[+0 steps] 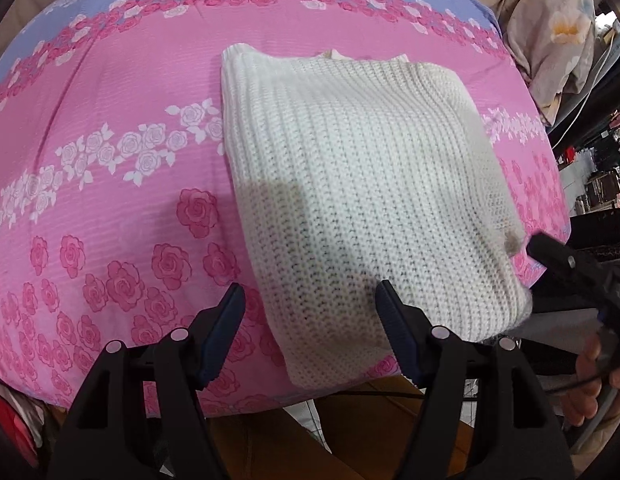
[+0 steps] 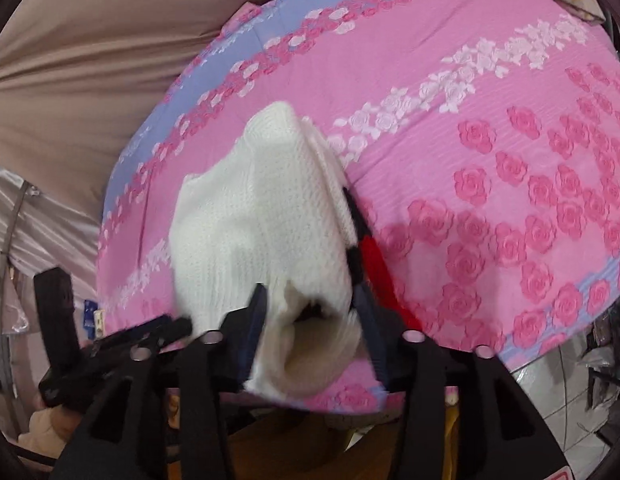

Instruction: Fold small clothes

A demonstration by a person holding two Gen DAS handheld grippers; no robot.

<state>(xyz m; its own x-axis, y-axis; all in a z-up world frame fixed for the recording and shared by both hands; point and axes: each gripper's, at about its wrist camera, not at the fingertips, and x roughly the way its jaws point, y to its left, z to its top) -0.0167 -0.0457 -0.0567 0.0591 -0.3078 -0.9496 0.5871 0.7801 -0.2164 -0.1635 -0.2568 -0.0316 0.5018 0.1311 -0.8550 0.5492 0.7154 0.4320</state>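
Note:
A white knitted sweater [image 1: 349, 184] lies folded into a thick rectangle on the pink rose-print bedspread [image 1: 110, 120]. My left gripper [image 1: 311, 304] is open, hovering above the sweater's near edge, touching nothing. In the right wrist view the sweater [image 2: 266, 216] lies close ahead, its open near end between the fingers of my right gripper [image 2: 310, 308], which is open and grips nothing. The right gripper also shows in the left wrist view [image 1: 565, 260], by the sweater's right corner. The left gripper shows at the left of the right wrist view [image 2: 110, 340].
A beige wall or headboard [image 2: 90, 60] lies beyond the bed. A floral pillow or bundle [image 1: 557, 40] sits at the far right corner. The bed's near edge drops to a brown floor [image 1: 349, 432]. Cluttered shelves [image 1: 597, 168] stand to the right.

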